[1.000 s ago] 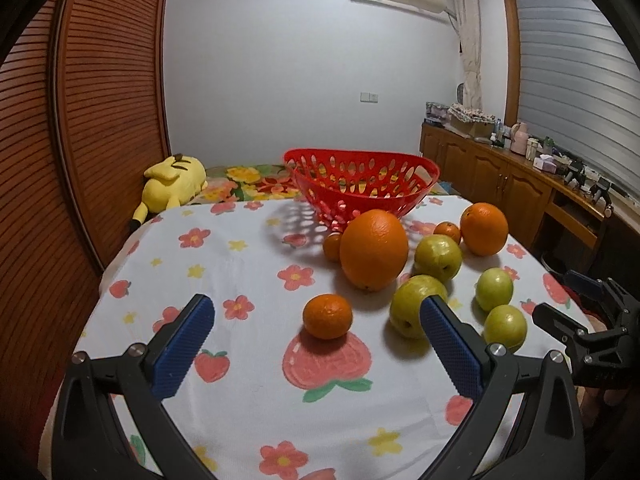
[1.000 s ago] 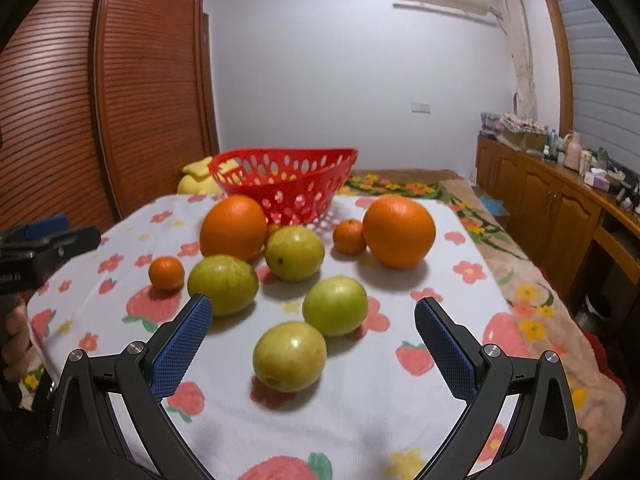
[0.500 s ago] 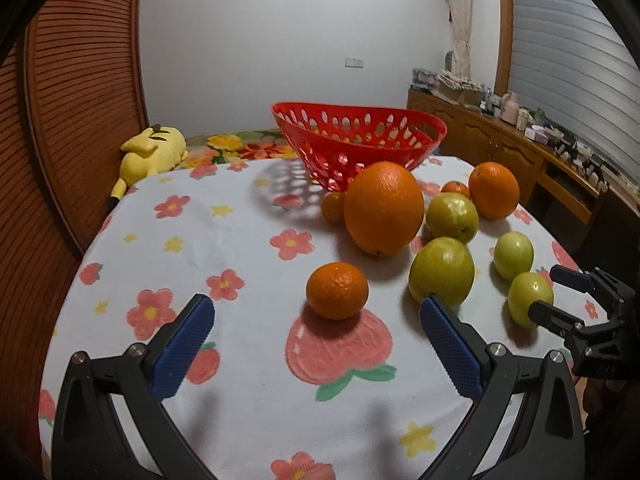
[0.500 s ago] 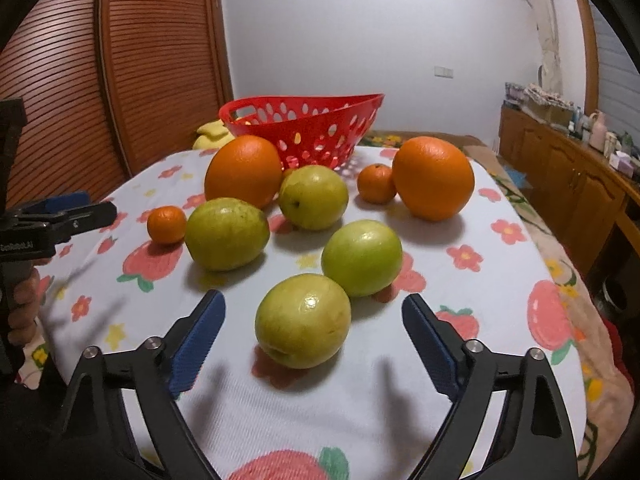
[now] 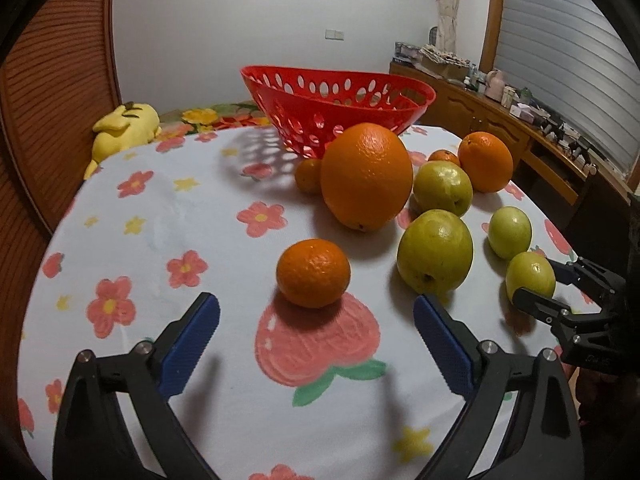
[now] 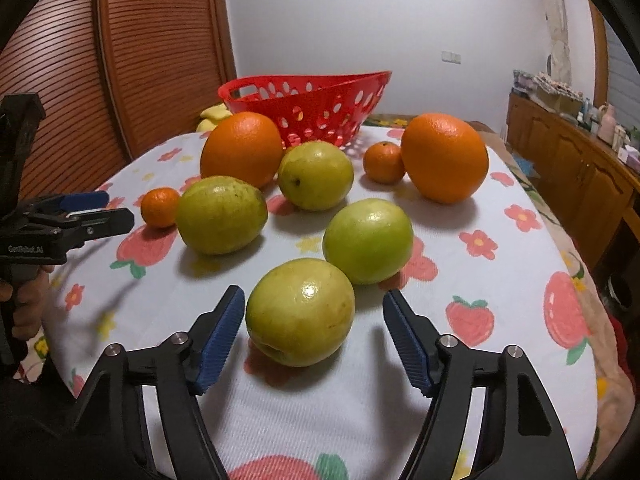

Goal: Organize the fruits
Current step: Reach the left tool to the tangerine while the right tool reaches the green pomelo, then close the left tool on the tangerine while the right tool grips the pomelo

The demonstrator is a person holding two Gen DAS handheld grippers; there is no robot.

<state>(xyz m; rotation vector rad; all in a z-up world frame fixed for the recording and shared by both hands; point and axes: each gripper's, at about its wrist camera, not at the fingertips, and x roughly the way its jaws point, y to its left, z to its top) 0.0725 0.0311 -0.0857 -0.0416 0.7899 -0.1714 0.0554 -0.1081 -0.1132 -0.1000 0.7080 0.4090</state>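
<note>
- The table [image 5: 208,216], under a flowered cloth, carries all the fruit; none of it looks to be in the red basket [image 5: 340,100] at the far side, so the sorting seems barely begun.
- The two big oranges, one near the basket [image 5: 366,176] and one further right [image 6: 444,158], are probably too wide for an easy pinch; better leave them until the small fruit around them is gone.
- The nearest green fruit [image 6: 300,312] sits between the pads of the right gripper [image 6: 312,338], whose jaws stand open on either side without touching it. Push forward until the pads sit at its widest part, then close gently, as it is round and could roll away or squirt out.
- The green fruit just behind it [image 6: 368,240] is close; lift straight up so as not to knock it.
- The small orange [image 5: 313,273] lies just ahead of the left gripper [image 5: 316,334], jaws wide open and empty. Centre it between the pads before closing.
</note>
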